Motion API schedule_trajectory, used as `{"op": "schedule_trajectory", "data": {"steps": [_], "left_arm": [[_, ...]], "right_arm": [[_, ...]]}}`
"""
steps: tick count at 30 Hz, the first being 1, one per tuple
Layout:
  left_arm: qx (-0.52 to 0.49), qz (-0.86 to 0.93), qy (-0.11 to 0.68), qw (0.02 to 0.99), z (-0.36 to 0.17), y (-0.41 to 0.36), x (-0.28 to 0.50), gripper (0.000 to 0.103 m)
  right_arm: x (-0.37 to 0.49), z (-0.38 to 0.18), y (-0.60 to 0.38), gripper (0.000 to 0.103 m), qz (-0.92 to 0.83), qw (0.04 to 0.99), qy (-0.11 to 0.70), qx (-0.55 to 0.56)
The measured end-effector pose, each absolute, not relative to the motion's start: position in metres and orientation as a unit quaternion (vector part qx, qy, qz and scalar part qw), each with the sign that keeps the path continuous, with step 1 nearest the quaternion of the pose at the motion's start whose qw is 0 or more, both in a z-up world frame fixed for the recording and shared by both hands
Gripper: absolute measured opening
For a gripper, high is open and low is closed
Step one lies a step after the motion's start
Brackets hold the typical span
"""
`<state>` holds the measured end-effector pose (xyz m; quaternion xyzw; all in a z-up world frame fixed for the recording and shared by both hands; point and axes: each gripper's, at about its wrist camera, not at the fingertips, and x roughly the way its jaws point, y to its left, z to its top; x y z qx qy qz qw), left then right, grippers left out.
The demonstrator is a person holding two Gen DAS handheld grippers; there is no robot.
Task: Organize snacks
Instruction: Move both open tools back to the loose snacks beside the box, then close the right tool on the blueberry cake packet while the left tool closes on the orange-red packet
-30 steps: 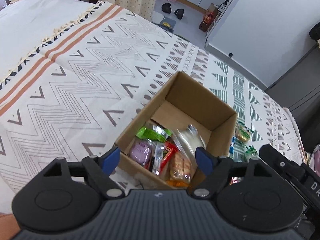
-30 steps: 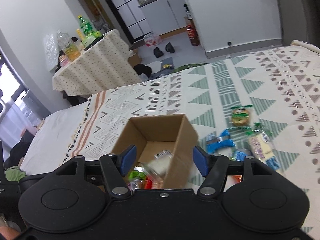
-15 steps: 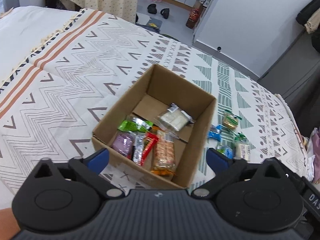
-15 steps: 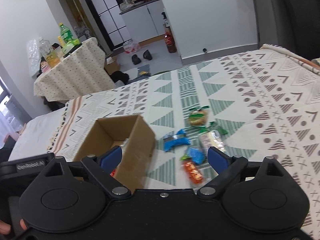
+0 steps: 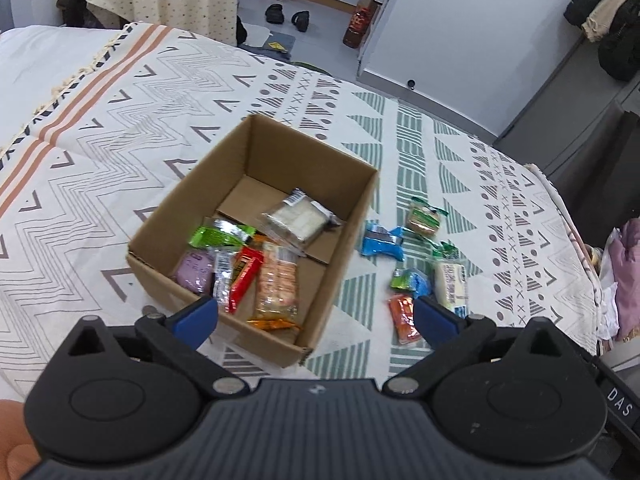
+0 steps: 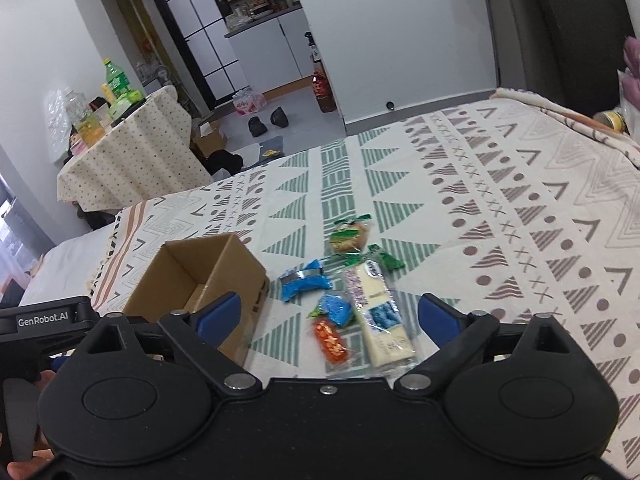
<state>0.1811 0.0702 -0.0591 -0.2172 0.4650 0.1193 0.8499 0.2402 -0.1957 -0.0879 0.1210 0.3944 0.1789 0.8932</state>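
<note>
left tongs [image 5: 316,314] alone see inside the box [image 5: 224,168], snacks [image 5: 276,280] heaped.

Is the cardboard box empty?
No, the cardboard box already holds several wrapped snacks, such as a purple packet.

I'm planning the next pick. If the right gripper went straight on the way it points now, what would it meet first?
Probably the loose snacks on the blanket: the right gripper, jaws open and empty, lines up with the orange packet and the small blue packet. The cardboard box sits off to its left. Depth is hard to judge.
</note>
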Motion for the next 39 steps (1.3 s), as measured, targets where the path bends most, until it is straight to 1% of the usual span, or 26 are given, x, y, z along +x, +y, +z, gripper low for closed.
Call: {"op": "schedule_trajectory", "data": {"steps": [6,15,22,31,36,38,39], "left_arm": [[-0.202,0.12,0.467,0.852,-0.06,0.054,0.184,0.103],[-0.192,0.111,0.474,0.852,-0.062,0.032,0.191,0.103],[-0.186,0.106,0.479,0.852,-0.066,0.015,0.201,0.103],[-0.188,0.098,0.485,0.849,-0.083,-0.001,0.216,0.102],[-0.193,0.105,0.487,0.845,-0.097,-0.005,0.225,0.1],[-0.196,0.106,0.489,0.844,-0.103,-0.006,0.229,0.094],[-0.197,0.106,0.492,0.842,-0.107,-0.007,0.232,0.092]], "right_arm": [[0.242,-0.093,-0.217,0.103,0.182,0.89,0.394,0.139],[0.247,-0.106,-0.237,0.103,0.179,0.891,0.394,0.139],[0.254,-0.129,-0.247,0.103,0.169,0.88,0.414,0.161],[0.266,-0.144,-0.252,0.103,0.165,0.874,0.424,0.174],[0.272,-0.155,-0.247,0.102,0.176,0.865,0.439,0.17],[0.276,-0.161,-0.246,0.1,0.177,0.862,0.445,0.167],[0.278,-0.163,-0.245,0.097,0.18,0.859,0.449,0.169]]}}
